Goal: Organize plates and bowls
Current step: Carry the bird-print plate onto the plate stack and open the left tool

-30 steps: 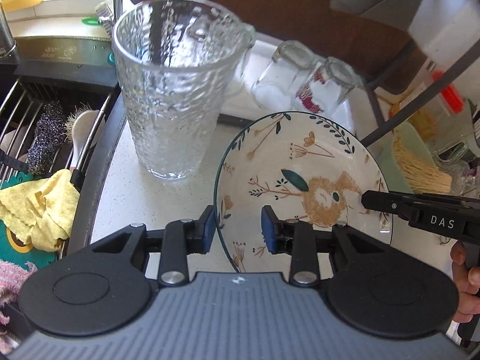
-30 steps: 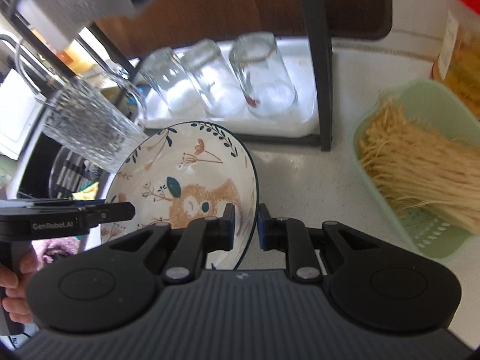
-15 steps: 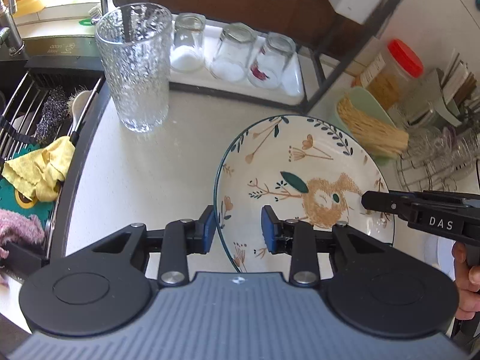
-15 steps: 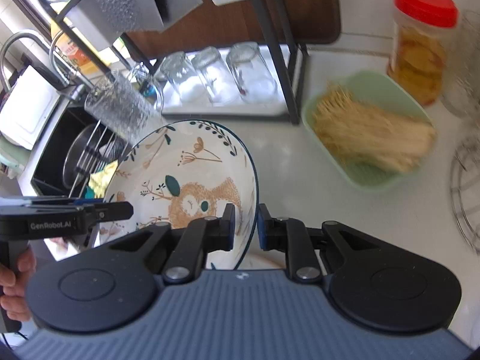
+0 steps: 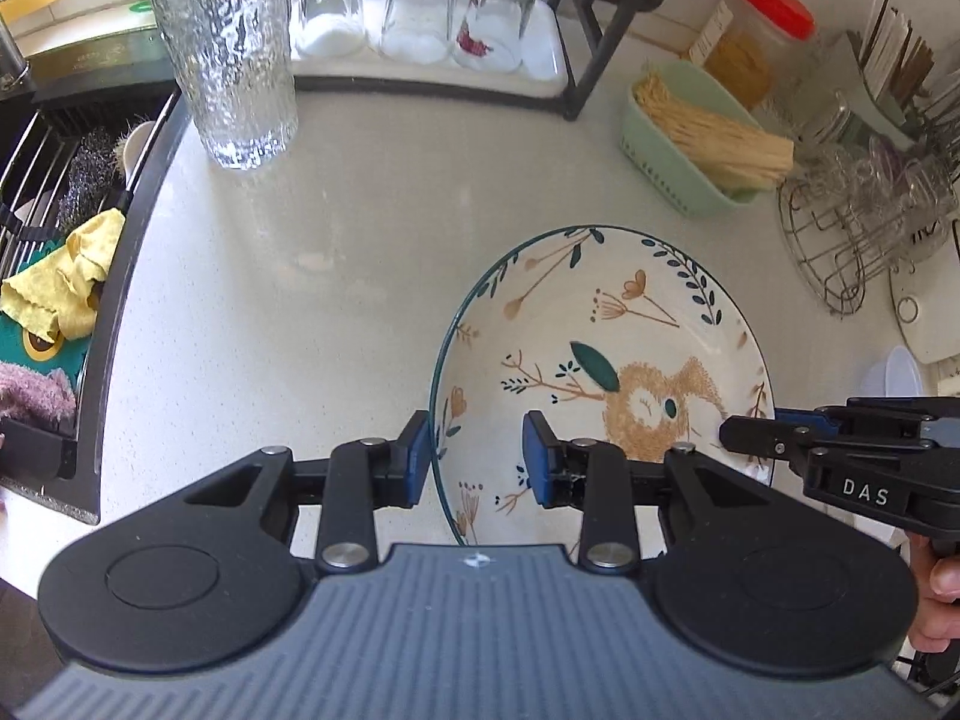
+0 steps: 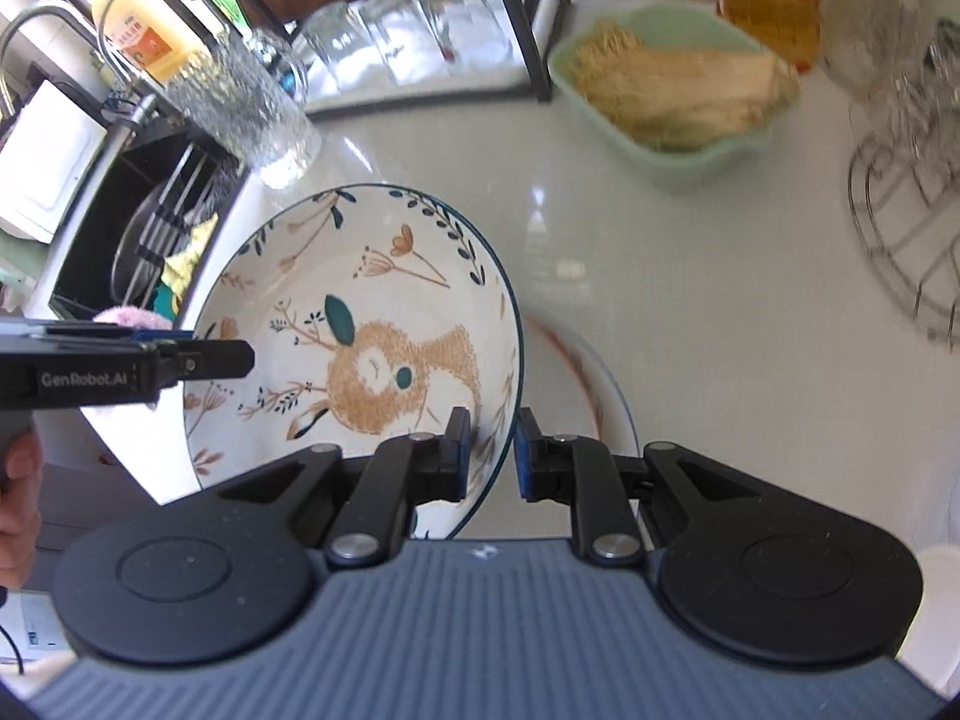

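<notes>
Step in hand: carrying bowl (image 5: 600, 360) above counter (image 5: 300, 252), near green basket (image 5: 684, 162). Left gripper (image 5: 477, 456) pinches one rim edge, right gripper (image 6: 491, 450) pinches opposite edge. Next: likely lower level onto second dish (image 6: 594, 384) beneath, release together.

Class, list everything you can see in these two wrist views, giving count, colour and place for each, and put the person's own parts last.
Patterned ceramic plate: one, white with dark rim and brown animal, held over counter.
Second plate: one, white, partly hidden beneath the first.
Textured glass tumbler: one, clear, upright near sink.
Small glasses: three, clear, upside down on white tray.
Green plastic basket: one, holding pale noodles, counter right.
Red-lidded jar: one, behind basket.
Wire rack: one, metal, far right.
Yellow cloth: one, in sink.
White counter: one.
Left gripper: black, blue pads straddling plate's left rim.
Right gripper: black, straddling plate's right rim.
</notes>
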`<state>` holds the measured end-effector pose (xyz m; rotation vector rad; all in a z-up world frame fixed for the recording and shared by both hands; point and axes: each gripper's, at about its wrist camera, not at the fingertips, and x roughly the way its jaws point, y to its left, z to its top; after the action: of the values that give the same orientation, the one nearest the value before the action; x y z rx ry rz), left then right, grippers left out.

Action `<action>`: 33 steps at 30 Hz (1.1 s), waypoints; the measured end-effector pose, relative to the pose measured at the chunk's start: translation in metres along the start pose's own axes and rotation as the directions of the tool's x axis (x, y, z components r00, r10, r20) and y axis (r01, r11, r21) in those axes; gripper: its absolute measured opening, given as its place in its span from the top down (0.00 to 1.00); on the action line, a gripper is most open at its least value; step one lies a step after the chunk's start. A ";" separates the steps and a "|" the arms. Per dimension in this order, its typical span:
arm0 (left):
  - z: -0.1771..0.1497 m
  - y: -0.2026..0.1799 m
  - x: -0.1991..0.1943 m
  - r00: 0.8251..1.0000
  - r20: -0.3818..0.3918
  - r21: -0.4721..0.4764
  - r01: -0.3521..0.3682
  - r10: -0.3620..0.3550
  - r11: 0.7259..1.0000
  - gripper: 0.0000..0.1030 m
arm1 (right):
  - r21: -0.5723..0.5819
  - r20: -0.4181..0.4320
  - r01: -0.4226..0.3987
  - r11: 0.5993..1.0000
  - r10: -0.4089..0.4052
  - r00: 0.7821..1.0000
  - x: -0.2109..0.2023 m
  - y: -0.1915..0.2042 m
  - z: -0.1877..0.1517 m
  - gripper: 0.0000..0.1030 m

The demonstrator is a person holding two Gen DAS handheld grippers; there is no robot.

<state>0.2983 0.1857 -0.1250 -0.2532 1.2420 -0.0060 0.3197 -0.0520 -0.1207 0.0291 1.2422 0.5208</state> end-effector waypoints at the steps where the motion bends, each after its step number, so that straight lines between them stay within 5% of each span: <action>1: -0.002 -0.001 0.002 1.000 -0.007 0.005 -0.003 0.003 1.000 0.64 | 0.006 -0.009 0.001 1.000 -0.001 1.000 0.001 0.000 -0.003 0.82; 9: -0.017 -0.002 0.025 0.997 -0.073 0.020 0.001 0.000 1.000 0.64 | 0.005 -0.047 0.013 1.000 -0.013 0.999 0.013 -0.003 -0.016 0.82; 18: -0.012 -0.017 0.033 0.997 -0.079 0.073 -0.003 0.009 0.997 0.64 | 0.026 -0.045 0.043 0.999 -0.042 0.998 0.011 -0.016 -0.025 0.82; 33: -0.019 -0.007 0.022 0.998 -0.049 0.022 0.051 -0.050 0.998 0.64 | 0.064 0.010 0.129 0.990 -0.130 0.992 -0.002 -0.014 -0.037 0.80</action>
<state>0.2892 0.1722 -0.1500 -0.2649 1.2830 -0.0705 0.2905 -0.0747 -0.1358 0.0052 1.2375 0.3685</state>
